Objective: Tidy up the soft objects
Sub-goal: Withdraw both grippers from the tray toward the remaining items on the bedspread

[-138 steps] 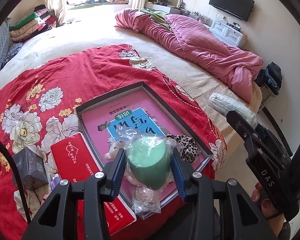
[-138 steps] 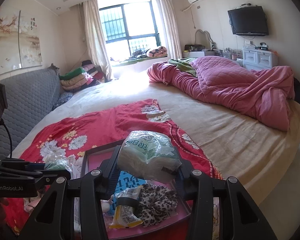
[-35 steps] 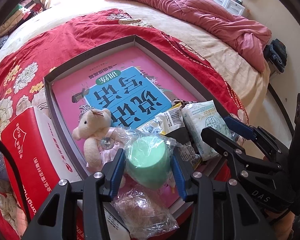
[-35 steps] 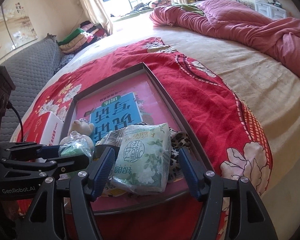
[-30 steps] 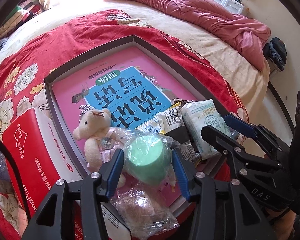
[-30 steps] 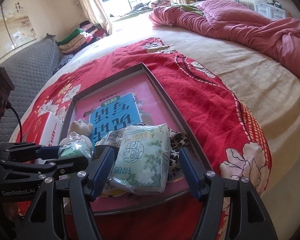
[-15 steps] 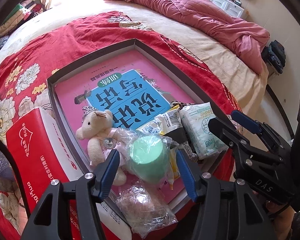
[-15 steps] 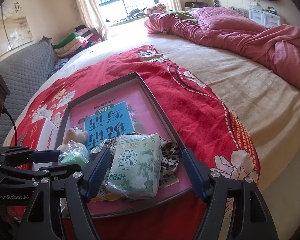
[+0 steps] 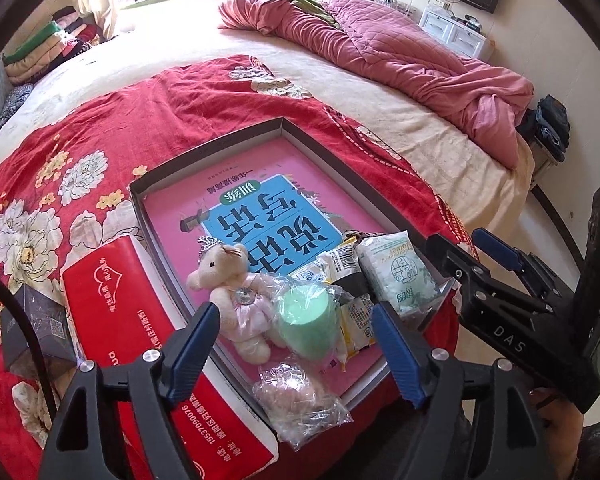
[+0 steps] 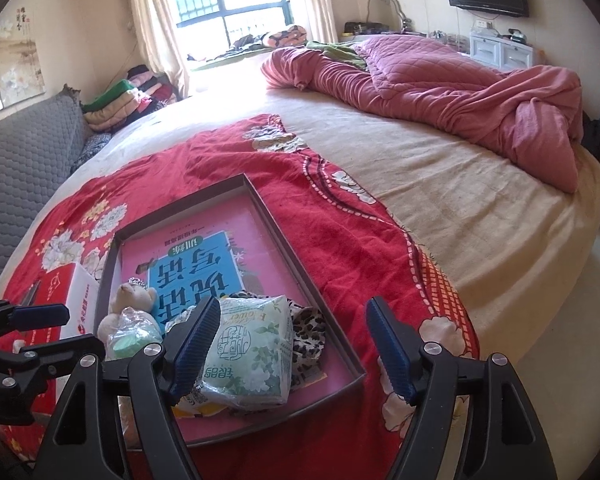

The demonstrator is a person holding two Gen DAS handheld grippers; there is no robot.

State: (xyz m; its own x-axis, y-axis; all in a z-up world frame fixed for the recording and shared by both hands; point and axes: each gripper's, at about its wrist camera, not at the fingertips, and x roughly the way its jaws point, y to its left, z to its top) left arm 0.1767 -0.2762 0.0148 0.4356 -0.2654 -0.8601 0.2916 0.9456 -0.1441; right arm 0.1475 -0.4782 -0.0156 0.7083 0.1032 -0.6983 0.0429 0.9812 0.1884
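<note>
Green sponge in clear wrap [image 9: 305, 321] and tissue pack [image 10: 249, 356] lying released at the near end of the shallow box [image 9: 236, 140], beside the teddy bear [image 9: 230, 280] and leopard-print cloth [image 10: 308, 330]. Left gripper [image 9: 296, 350] with fingers just spread and empty, right gripper [image 10: 294, 346] likewise wide apart and empty. Bagged pink item [image 9: 296, 396] on the box's near rim, probably unsorted, visible only from the left wrist; window and sofa only from the right.

Two wrist cameras looked down over one bed

Both sat close above the shallow box [image 9: 204, 152], facing the far window; each shared the teddy bear [image 10: 130, 300] and the tissue pack [image 9: 398, 276].
</note>
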